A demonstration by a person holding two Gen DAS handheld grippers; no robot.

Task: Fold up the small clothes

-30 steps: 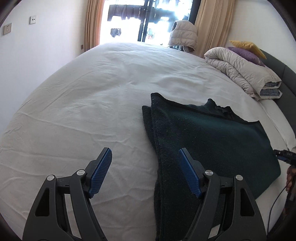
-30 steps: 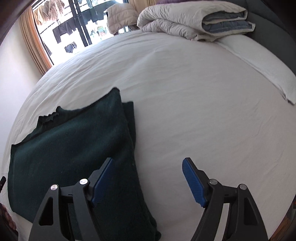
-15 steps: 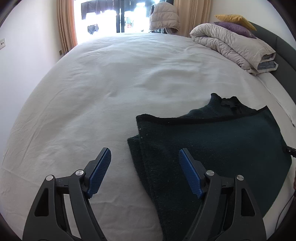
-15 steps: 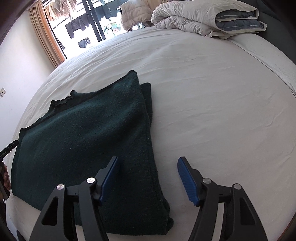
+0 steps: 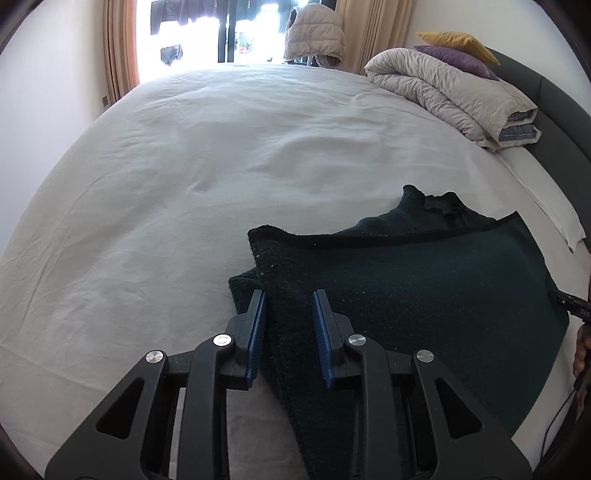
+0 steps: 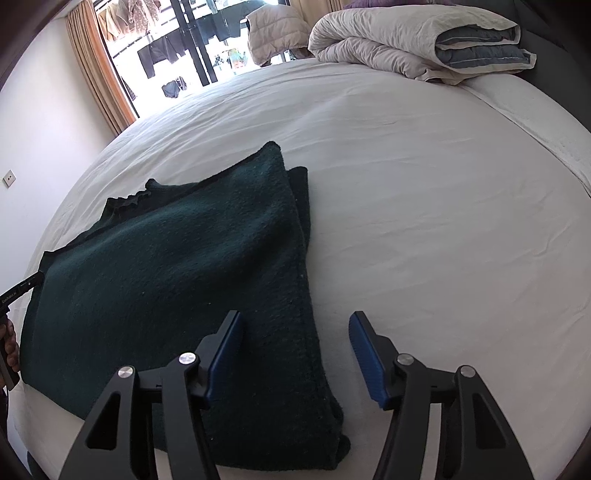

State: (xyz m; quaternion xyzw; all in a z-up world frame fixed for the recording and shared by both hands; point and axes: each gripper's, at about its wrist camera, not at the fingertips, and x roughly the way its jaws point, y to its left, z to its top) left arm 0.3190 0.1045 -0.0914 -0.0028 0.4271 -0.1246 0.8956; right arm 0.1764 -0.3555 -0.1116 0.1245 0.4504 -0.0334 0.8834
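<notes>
A dark green knitted garment [image 5: 424, 295] lies folded on the white bed sheet [image 5: 184, 184]. It also shows in the right wrist view [image 6: 177, 280], with its folded edge running toward me. My left gripper [image 5: 289, 299] has its jaws narrowed around the garment's left folded edge, cloth between the blue pads, with a small gap still showing. My right gripper [image 6: 295, 325] is open over the garment's right folded edge, its left finger [image 6: 225, 343] above the cloth and its right finger [image 6: 365, 350] above the sheet.
A folded beige duvet [image 5: 454, 92] with purple and yellow cushions lies at the head of the bed; it also shows in the right wrist view [image 6: 413, 37]. A puffy jacket [image 5: 314, 33] hangs by the bright window. The dark headboard [image 5: 546, 99] is at the right.
My left gripper has moved onto the garment's left edge and its jaws have closed from wide open to narrow around the cloth. My right gripper has drawn slightly closer over the right edge, still open.
</notes>
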